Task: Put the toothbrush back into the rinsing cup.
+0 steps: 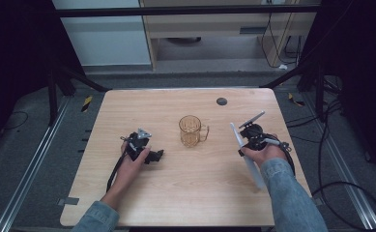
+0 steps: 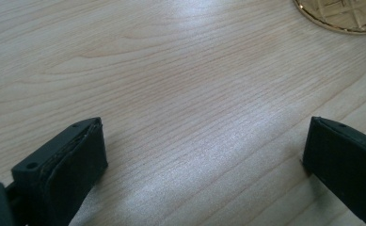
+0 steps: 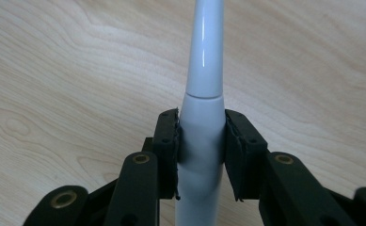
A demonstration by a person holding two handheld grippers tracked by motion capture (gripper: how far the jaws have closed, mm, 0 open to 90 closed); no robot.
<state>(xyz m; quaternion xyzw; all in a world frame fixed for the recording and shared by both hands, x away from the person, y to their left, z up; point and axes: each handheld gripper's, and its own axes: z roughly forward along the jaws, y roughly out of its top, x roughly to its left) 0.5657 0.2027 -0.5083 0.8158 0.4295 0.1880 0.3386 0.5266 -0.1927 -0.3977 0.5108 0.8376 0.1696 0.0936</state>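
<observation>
While the clear amber glass mug (image 1: 192, 131) stood mid-table, both grippers flanked it on the pale wooden table (image 1: 185, 193).
The left gripper (image 1: 155, 155) rested low with its jaws spread wide over bare wood; the right gripper (image 3: 201, 153) was clamped on a long white plastic wand (image 3: 204, 66), well apart from the mug.

Even overhead light falls on the pale wooden table (image 1: 190, 193), while the surroundings sink into deep black at both sides. Shadows under the hands are soft and short. A broad sheen washes the grain in the left gripper view (its near jaws blurred), and a thin glare streak runs down the white handle (image 3: 204, 70)
</observation>
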